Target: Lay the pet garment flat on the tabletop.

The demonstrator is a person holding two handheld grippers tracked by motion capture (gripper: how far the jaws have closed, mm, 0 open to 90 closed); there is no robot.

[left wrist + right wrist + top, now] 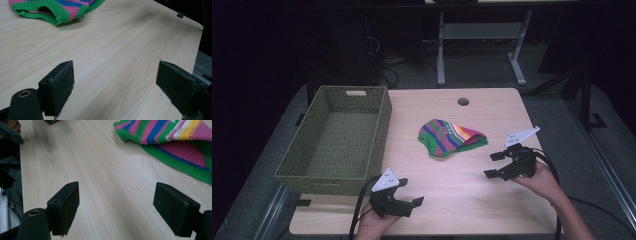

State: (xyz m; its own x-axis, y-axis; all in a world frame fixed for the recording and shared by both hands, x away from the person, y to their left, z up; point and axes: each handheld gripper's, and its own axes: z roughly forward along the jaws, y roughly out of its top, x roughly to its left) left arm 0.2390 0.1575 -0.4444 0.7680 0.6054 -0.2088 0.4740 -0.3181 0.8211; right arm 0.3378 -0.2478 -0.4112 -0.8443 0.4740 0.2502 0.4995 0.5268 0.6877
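A light wooden table (452,195) is seen from above, with a person's two hands coming in from the bottom edge, each holding a black two-jaw gripper. On the left part of the table stands a deep, rectangular green woven basket (382,125) with a handle slot in its far wall; its woven floor is bare, with nothing lying inside. Near the middle of the table, just right of the basket but apart from it, lies a crumpled knitted garment (451,137) striped in green, pink, blue, yellow and white, with a green ribbed edge. It rests flat on the wood, outside the basket. The left gripper (412,193) sits low near the front edge of the table, in front of the basket's near right corner, its jaws spread wide with nothing between them. In the left gripper view bare wood lies between the jaws and the garment (55,11) sits well ahead at the top left. The right gripper (494,165) hovers to the right of the garment, near it but not touching, jaws also wide apart and empty. In the right gripper view the garment (175,137) lies ahead at the upper right.
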